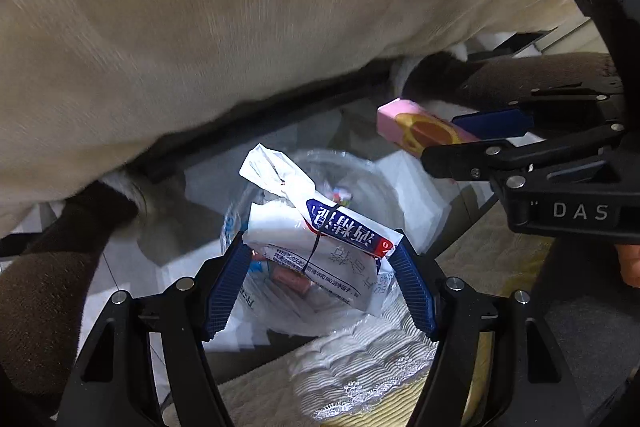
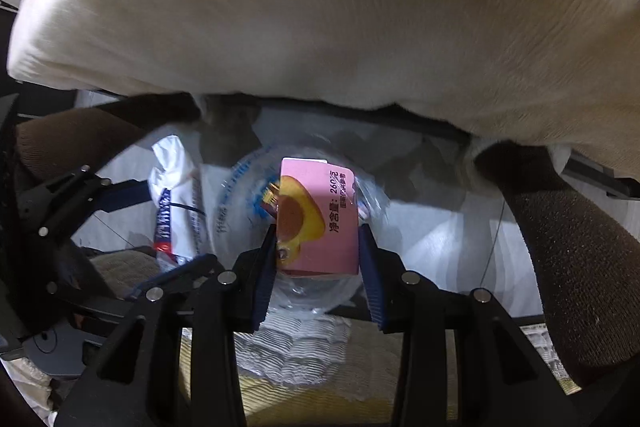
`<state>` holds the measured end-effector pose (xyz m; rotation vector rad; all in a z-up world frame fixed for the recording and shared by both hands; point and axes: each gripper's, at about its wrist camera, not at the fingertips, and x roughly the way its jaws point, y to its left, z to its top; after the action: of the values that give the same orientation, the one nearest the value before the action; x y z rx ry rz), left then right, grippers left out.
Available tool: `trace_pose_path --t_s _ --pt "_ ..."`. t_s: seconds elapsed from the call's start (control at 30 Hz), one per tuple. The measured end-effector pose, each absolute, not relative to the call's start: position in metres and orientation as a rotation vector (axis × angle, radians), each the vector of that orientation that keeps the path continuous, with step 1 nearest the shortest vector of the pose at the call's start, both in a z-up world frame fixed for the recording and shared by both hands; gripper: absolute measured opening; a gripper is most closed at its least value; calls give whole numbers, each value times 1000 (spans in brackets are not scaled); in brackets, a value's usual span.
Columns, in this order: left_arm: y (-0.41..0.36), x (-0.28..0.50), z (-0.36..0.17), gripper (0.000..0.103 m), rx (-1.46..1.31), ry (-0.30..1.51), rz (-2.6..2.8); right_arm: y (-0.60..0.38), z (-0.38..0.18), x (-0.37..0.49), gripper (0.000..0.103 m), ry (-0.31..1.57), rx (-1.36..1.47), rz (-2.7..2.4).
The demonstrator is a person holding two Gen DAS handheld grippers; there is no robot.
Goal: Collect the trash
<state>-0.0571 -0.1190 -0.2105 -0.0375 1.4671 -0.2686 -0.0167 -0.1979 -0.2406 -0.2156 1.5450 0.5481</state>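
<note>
Above the clear plastic trash bag [image 1: 320,187], the left gripper [image 1: 320,267] clasps a white wrapper [image 1: 320,247]. The right gripper [image 2: 318,251] grips a pink box [image 2: 320,219]; neither is dropped yet.

Home interior, likely a living room or bedroom. Big cream upholstered cushion [image 1: 248,27] on a dark frame overhead, quilted cream textile with lace trim [image 1: 360,367] below, pale tiled floor [image 2: 440,251]. Clear plastic bin bag [image 2: 304,291] with household snack wrappers inside. Brown fuzzy slippers [image 2: 568,267] seen at the edges.
</note>
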Motion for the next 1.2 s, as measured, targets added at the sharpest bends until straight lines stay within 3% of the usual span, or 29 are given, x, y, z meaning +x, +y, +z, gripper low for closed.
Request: trace_pose_path --t_s 0.53,0.8,0.93,1.07,1.2 --pt "-112 -41 -320 69 -116 1819 -187 -189 -359 -7 39 1903 -298 424" --pt "-116 -42 -362 70 -40 1938 -193 -192 -386 -8 40 2008 -277 396" --pt "-117 -48 -370 80 -35 1963 -223 -191 -390 -10 40 2022 -272 392" --pt "-118 -49 -366 90 -25 1936 -241 -195 -388 -9 70 1996 -277 349" --pt "-119 -49 -356 92 -33 1898 -250 -199 -382 -5 70 1981 -260 328"
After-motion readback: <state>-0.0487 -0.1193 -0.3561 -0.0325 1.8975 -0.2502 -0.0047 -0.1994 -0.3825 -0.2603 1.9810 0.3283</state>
